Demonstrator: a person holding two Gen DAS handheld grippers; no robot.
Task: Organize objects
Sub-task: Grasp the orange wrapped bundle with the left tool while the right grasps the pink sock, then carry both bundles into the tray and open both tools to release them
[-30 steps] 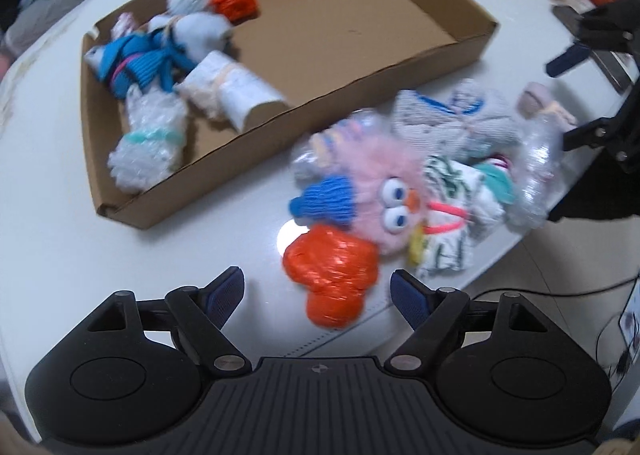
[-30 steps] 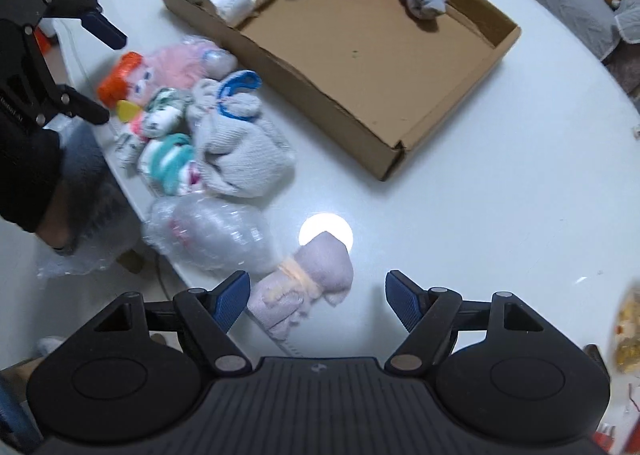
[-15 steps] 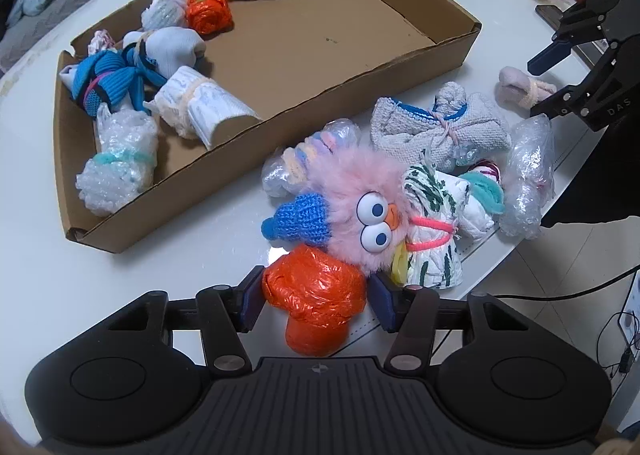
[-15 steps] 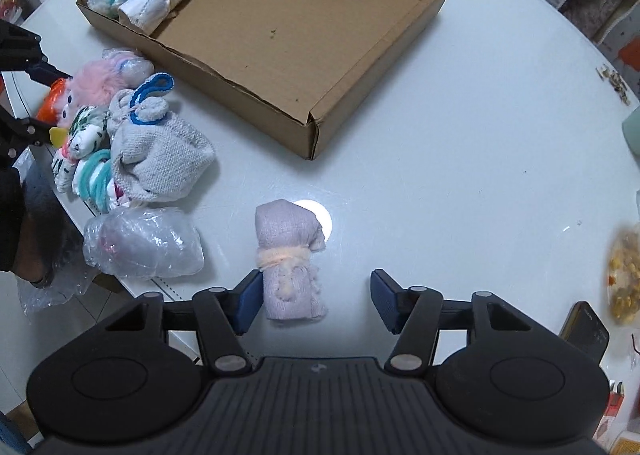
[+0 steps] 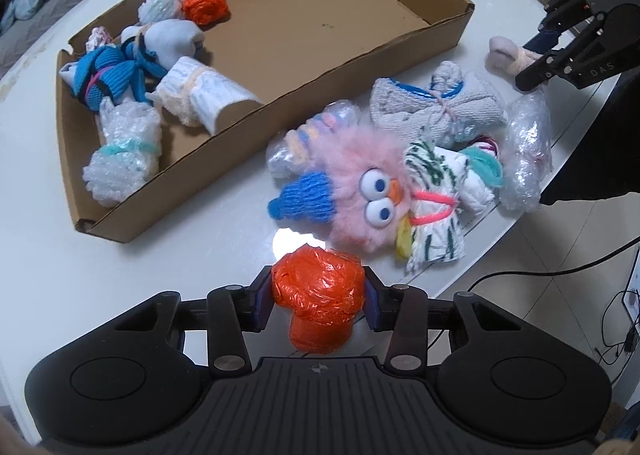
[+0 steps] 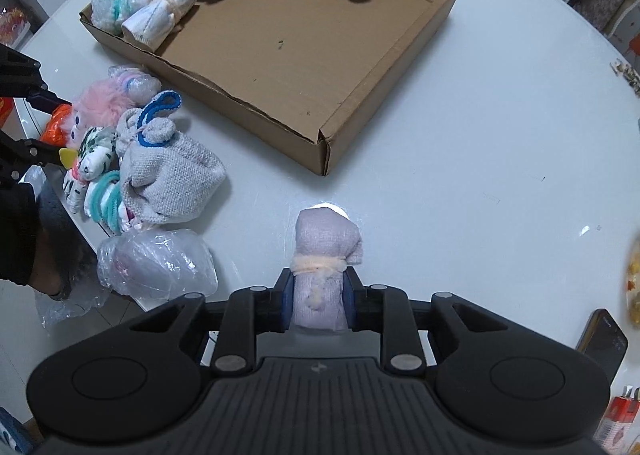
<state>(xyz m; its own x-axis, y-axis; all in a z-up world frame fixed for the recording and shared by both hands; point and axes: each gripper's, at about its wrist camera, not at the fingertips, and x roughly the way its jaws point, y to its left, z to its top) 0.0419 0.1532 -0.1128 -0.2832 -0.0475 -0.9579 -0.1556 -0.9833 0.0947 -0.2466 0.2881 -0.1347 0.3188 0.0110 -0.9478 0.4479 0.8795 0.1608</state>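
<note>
Left gripper (image 5: pixel 318 297): jaws closing, pads against a crinkly orange plastic-wrapped bundle (image 5: pixel 318 305) at the table's near edge.
Right gripper (image 6: pixel 316 301): clamped on a soft lilac knit roll (image 6: pixel 322 267) tied with a fuzzy peach band, on the glossy white table (image 6: pixel 480 159).
Cardboard tray (image 6: pixel 384 103): shallow, corrugated, bundles lining its far side.

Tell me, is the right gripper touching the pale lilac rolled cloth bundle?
Touching. The right wrist view shows the right gripper with both blue pads pressed flat against the sides of the pale lilac rolled cloth bundle, no gap either side.
</note>
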